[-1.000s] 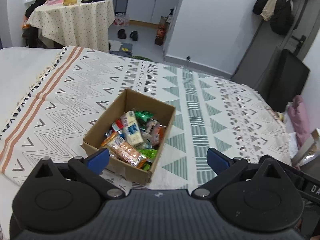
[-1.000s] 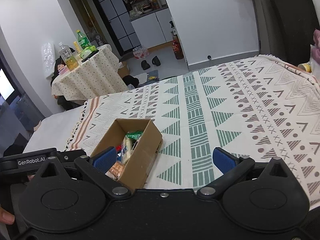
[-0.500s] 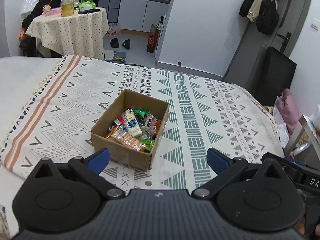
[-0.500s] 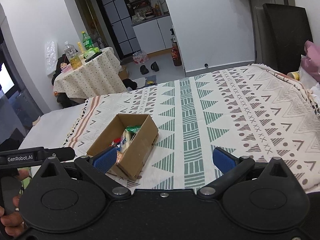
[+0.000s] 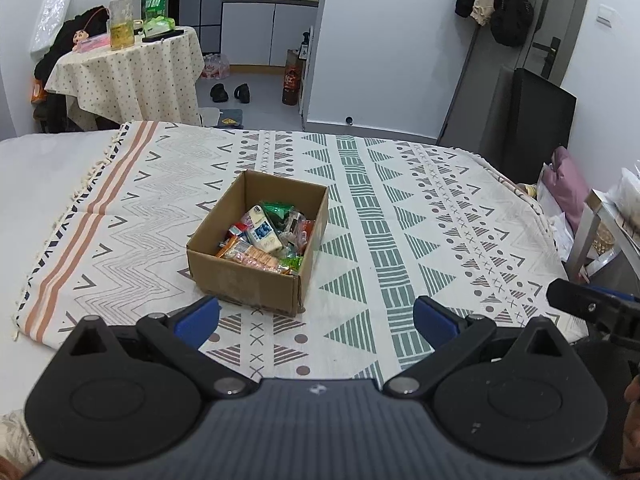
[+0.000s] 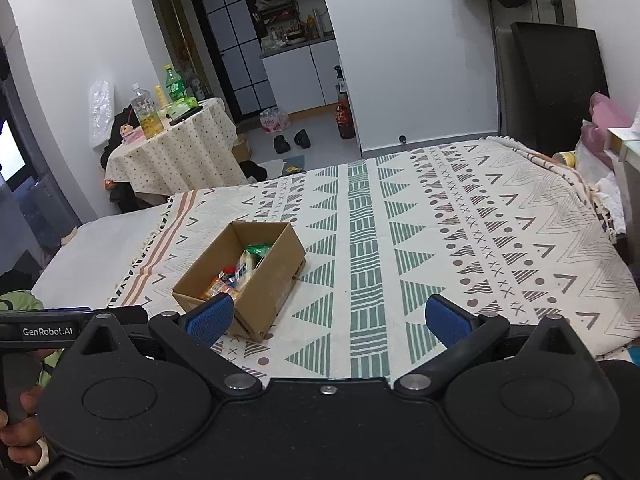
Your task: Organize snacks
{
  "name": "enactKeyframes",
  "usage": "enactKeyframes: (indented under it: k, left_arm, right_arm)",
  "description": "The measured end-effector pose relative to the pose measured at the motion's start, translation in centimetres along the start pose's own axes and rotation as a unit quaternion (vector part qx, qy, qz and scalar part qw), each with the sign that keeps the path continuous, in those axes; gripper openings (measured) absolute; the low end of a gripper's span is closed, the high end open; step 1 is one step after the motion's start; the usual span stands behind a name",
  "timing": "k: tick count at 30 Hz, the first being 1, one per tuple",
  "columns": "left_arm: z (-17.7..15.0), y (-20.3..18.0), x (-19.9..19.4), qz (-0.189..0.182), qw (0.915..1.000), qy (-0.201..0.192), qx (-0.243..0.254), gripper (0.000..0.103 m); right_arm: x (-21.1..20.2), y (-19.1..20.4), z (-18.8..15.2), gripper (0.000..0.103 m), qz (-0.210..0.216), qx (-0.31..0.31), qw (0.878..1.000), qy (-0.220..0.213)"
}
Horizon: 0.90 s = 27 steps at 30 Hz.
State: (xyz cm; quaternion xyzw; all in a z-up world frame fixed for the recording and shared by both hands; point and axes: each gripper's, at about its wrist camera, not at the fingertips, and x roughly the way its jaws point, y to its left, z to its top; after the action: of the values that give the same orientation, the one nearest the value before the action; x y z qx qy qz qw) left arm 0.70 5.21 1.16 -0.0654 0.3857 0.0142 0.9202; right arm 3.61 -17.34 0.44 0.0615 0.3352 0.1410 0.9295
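snacks (image 5: pixel 266 240) sit gathered in the box (image 5: pixel 244 278) at 12 o'clock; left gripper (image 5: pixel 316 316) and right gripper (image 6: pixel 326 318) hover spread and empty, apparently done.

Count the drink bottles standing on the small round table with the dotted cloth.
2 clearly: a clear bottle with yellowish liquid toward the table's left, and a green bottle just right of it, farther back. The right wrist view hints at a slim yellow one between them; unclear.

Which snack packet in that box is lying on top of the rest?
The white packet with a blue picture; it lies across the orange and green wrappers beneath it.
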Motion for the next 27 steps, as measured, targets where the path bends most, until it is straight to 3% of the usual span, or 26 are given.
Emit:
enactKeyframes:
  k: [27]
  left_arm:
    - [-0.3, -0.2, -1.5, 0.019, 0.9998, -0.008, 0.003, 0.103]
  right_arm:
    - [-1.3, 0.4, -0.3, 0.103, 0.011, -0.011, 1.0, -0.005]
